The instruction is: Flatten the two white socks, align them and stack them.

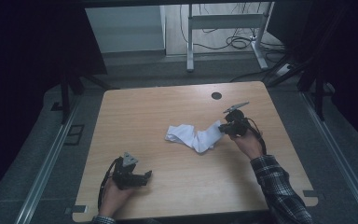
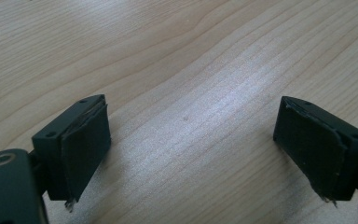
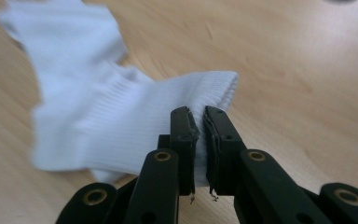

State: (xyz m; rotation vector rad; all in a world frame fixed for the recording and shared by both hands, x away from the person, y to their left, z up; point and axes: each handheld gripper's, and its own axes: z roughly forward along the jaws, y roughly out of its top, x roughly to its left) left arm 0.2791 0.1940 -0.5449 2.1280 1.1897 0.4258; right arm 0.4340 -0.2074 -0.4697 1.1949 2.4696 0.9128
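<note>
High view: fixed above the near edge, facing forward and down, whole table (image 1: 140, 116) plus floor beyond. Left gripper view: low and close over bare wood near the near-left corner, looking along its jaws. Right gripper view: very close on the white sock (image 3: 102, 116) at centre-right; the high view shares that sock (image 1: 193, 135).

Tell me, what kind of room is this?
Probably a lab or workshop set up for recording: a bare wooden table in a dark enclosure, loose cables on the floor, and metal rails alongside.
</note>
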